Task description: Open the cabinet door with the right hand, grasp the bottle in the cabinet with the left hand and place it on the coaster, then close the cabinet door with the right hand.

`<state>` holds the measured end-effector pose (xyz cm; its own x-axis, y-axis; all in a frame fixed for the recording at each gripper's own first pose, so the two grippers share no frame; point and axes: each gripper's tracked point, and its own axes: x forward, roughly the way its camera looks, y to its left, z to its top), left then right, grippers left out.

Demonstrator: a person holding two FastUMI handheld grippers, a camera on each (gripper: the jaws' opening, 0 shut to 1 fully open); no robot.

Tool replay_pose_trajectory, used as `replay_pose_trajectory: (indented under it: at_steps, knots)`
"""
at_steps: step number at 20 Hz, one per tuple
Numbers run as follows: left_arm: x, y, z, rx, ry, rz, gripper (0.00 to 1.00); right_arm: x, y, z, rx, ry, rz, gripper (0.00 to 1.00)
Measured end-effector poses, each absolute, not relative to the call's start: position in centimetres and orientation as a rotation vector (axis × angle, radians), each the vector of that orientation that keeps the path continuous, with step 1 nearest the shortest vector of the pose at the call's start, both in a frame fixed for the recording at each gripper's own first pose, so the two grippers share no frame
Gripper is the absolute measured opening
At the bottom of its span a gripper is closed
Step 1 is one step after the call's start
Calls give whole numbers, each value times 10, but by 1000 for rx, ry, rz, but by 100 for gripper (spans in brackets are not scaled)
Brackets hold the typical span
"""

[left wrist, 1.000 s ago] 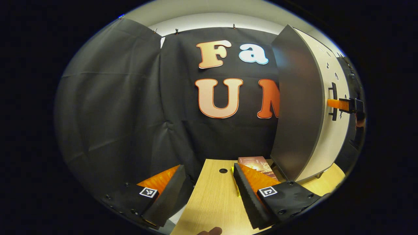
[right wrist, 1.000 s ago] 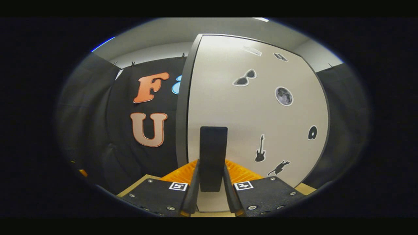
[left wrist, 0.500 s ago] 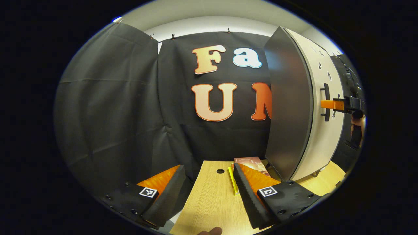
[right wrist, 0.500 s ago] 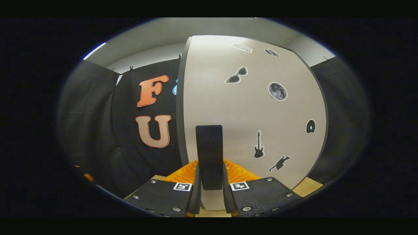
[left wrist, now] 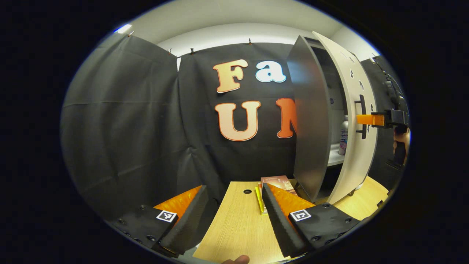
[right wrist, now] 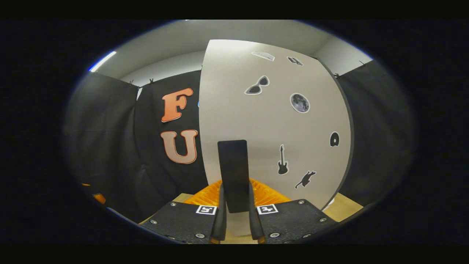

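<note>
pale laminate faces the cabinet door (right wrist: 271,121), which stands ajar, and the right gripper (right wrist: 234,205) is clamped on its dark handle (right wrist: 233,172), both fingers pressing the bar between them. in the left gripper view that same gripper reaches in from the right rim to the handle, and through the gap one bottle (left wrist: 343,135) shows, upright on a shelf (left wrist: 335,158) inside the cabinet (left wrist: 311,121), near the shelf's front edge. the left gripper (left wrist: 234,220) hangs spread wide and empty over the near edge of the wooden surface (left wrist: 238,223).

one door, one handle, one bottle, two grippers. past the left gripper's fingers, near the far edge of the surface by the cabinet's foot, lies a reddish flat thing (left wrist: 276,181) on something yellow (left wrist: 259,200); i judge this may be the coaster, but cannot tell for sure.

risks, as i judge them: the gap looks too narrow for the left gripper to pass, so reaching in now could knock the door's edge or tip the bottle. the fingers could slide off the handle if the pull leaves the door's arc. the bottle near the shelf's front edge may topple if nudged before both fingers close on it.
</note>
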<state>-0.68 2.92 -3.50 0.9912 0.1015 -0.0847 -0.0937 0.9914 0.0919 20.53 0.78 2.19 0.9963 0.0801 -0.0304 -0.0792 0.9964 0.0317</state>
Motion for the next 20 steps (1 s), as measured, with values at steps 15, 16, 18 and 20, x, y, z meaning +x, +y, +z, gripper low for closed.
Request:
replay_pose_trajectory:
  at_steps: [15,16,18,20]
  knots:
    - [-100,-84,-27,96,90,37,96,65,-94,19,82,8,160,22]
    - [-103,-92,-29,98,93,33,94,62,-97,19,79,9,157,25]
    - [-107,-108,-34,96,102,18,96,52,-110,22,74,5,144,28]
    - [-111,-124,-38,83,110,0,94,38,-132,24,76,7,121,25]
